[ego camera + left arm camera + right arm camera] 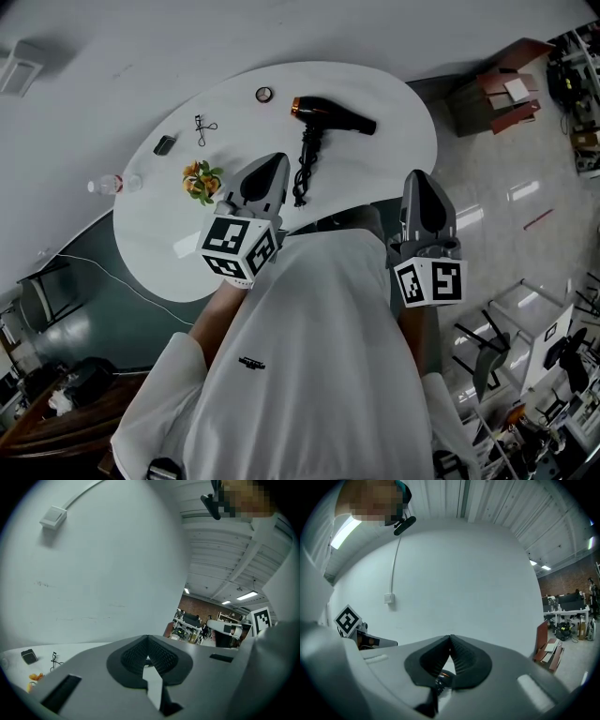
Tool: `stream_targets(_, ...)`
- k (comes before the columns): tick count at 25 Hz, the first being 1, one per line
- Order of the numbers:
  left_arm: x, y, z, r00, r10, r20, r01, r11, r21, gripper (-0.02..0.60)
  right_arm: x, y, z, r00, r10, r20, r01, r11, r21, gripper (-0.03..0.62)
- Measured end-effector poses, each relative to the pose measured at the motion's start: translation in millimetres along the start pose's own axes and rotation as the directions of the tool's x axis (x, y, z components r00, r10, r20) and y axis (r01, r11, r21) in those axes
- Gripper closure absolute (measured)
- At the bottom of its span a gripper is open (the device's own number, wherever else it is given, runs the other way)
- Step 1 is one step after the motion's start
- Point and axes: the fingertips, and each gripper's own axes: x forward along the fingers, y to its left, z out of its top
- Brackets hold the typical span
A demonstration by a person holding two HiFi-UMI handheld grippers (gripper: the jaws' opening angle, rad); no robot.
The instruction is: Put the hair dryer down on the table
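A black hair dryer (pixel 330 114) with an orange ring at its back lies on the white oval table (pixel 375 169), its black cord (pixel 307 164) bunched toward the near edge. Neither gripper touches it. My left gripper (pixel 275 161) hangs over the table's near edge, short of the cord, jaws shut with nothing between them. In the left gripper view its tips (pixel 148 637) meet in front of the white wall. My right gripper (pixel 419 175) is off the table's right end, also shut and holding nothing. The right gripper view shows its pads (pixel 450 638) closed together.
On the table's left part lie a small orange flower bunch (pixel 201 180), a metal eyelash curler (pixel 203 129), a small dark block (pixel 164 144), a round ring (pixel 264 94) and a water bottle (pixel 111 184). Brown boards (pixel 502 94) lean beyond the table's right end.
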Motion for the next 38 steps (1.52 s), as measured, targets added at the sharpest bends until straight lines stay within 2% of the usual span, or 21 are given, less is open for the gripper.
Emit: stream_targets(38, -2.0, -4.1, -12.4, 0.999, -0.016, -0.028, 0.016, 1.000, -0.005, 0.572, -13.4, -0.1, -9.6, 1.000, -0.021, -0.022, 0.021, 1.000, 0.004, 0.582)
